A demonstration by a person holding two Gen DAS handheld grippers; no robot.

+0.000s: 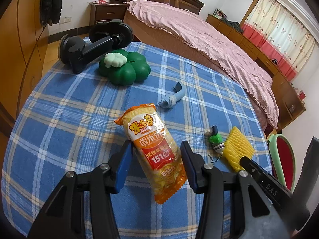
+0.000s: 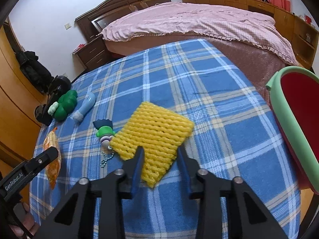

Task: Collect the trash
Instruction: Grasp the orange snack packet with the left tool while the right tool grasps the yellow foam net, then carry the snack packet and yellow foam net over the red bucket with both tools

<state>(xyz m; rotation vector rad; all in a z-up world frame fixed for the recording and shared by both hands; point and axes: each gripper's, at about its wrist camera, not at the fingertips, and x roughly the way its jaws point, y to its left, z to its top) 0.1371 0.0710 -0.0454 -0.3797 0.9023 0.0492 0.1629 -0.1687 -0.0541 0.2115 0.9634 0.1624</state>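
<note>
On the blue plaid blanket (image 1: 65, 107), the left gripper (image 1: 156, 149) straddles the orange snack wrapper (image 1: 153, 149), jaws spread and released on either side, presumably lined up to pinch the crinkly, glossy film. At two o'clock from it lies the yellow foam net (image 2: 153, 139), soft and ribbed like knitting. The right gripper (image 2: 160, 155) brackets its near edge, jaws also apart, not yet clamping. A red bin with a green rim (image 2: 279, 97) waits at three o'clock, likely the drop-off.
</note>
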